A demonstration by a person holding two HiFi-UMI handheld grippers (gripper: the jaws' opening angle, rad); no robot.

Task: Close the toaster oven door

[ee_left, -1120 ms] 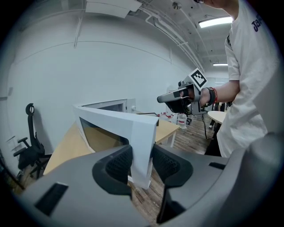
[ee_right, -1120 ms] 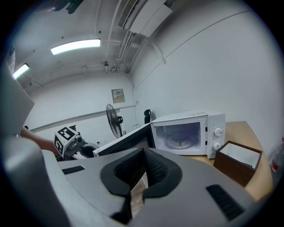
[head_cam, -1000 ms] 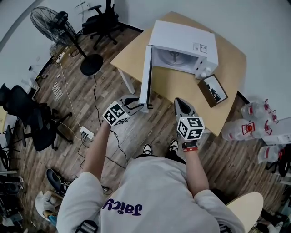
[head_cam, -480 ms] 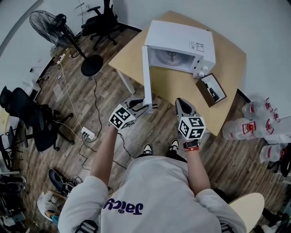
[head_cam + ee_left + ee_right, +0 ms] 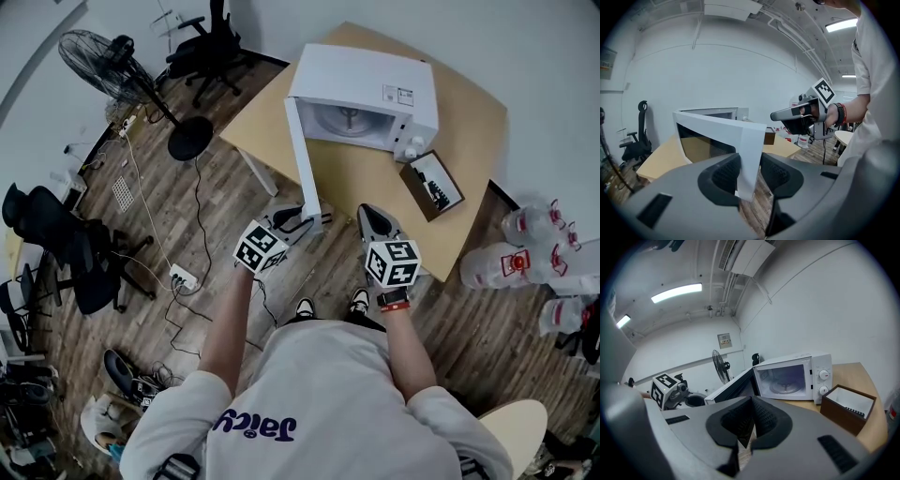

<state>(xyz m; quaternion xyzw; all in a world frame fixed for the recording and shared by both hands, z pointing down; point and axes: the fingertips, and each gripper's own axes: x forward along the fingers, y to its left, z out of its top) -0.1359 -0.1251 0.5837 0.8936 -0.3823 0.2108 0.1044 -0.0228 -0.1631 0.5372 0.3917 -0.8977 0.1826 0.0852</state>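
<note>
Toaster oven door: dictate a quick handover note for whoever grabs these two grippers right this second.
Left tongs: closed on the free edge of the oven door.
Right tongs: shut, empty, near the front edge of the table, touching nothing.
Toaster oven: on the table, cavity exposed; the door stands swung wide out from its hinge side.
Done: door edge gripped.
Left: swing the door flush against the oven front, then release.
</note>
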